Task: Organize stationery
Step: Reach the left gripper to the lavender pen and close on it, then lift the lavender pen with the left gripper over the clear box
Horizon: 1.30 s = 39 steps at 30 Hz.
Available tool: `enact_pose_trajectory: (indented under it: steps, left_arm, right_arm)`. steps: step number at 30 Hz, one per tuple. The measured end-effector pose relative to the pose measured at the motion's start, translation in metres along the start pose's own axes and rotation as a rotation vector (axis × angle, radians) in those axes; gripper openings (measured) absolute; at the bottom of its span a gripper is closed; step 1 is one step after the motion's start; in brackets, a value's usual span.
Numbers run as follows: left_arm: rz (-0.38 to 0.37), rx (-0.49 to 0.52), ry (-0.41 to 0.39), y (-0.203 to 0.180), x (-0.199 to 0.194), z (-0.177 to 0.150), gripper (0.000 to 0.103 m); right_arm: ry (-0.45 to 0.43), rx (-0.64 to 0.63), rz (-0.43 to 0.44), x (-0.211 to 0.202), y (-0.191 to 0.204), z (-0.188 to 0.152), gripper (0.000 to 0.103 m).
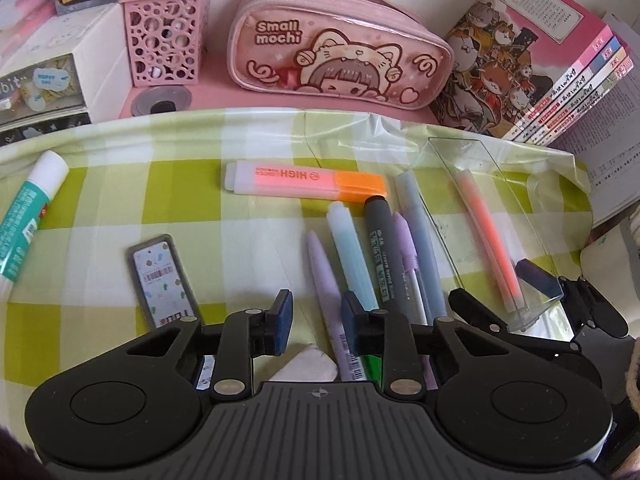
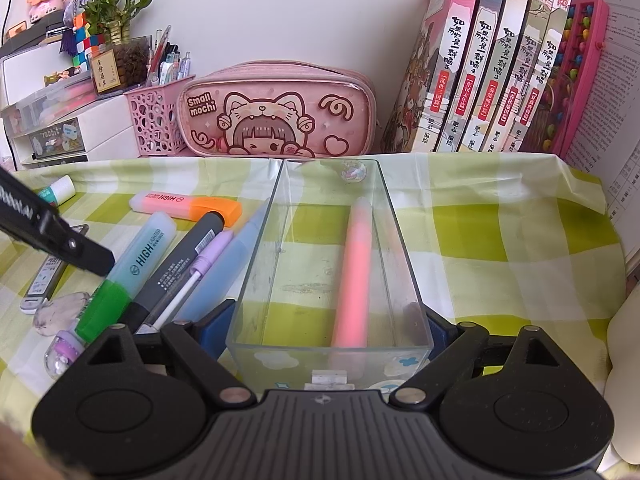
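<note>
Partly hidden behind left gripper (image 1: 316,322), fingers apart astride lilac pen (image 1: 320,264) pointing toward 11 o'clock among green highlighter (image 1: 352,252), grey marker (image 1: 382,248); right gripper (image 2: 326,330) clamped on clear tray (image 2: 400,248) holding pink highlighter (image 2: 354,272) lengthwise, 12 o'clock.

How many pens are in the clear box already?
Just one: a pink pen lies in the clear box. The right gripper straddles the box's near end. The left gripper hangs open over a purple pen. The other pens and the orange highlighter wait outside.
</note>
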<state>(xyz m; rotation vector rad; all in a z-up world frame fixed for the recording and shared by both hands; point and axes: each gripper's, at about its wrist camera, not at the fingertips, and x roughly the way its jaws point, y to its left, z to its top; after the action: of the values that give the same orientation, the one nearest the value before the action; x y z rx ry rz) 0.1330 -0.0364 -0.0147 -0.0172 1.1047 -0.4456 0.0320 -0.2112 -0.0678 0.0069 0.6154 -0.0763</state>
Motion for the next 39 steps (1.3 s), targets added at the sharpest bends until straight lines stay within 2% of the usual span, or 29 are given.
enact_pose_trajectory:
  steps: [1,8,10,15,20,39]
  left_arm:
    - [-0.007,0.001,0.010,-0.002,0.003,-0.001,0.023]
    - [0.078,0.108,-0.014,-0.025,0.009,-0.005,0.023]
    - [0.095,0.129,-0.018,-0.026,0.009,-0.007,0.019]
    - [0.077,0.087,-0.030,-0.020,0.008,-0.007,0.013]
    - [-0.019,-0.025,-0.035,-0.006,0.004,-0.003,0.010]
    - [-0.219,-0.184,-0.133,-0.013,-0.020,0.033,0.010]
  right_arm:
    - [0.000,0.000,0.000,0.000,0.000,0.000,0.089]
    - [-0.001,0.000,0.001,0.000,0.000,0.000,0.089]
    - [-0.001,0.000,0.001,0.000,0.000,0.000,0.089]
    - [0.000,0.000,0.002,0.000,-0.001,0.000,0.090]
    - [0.000,0.000,0.002,0.000,-0.001,0.000,0.091]
    - [0.002,-0.001,0.007,0.001,0.001,0.000,0.093]
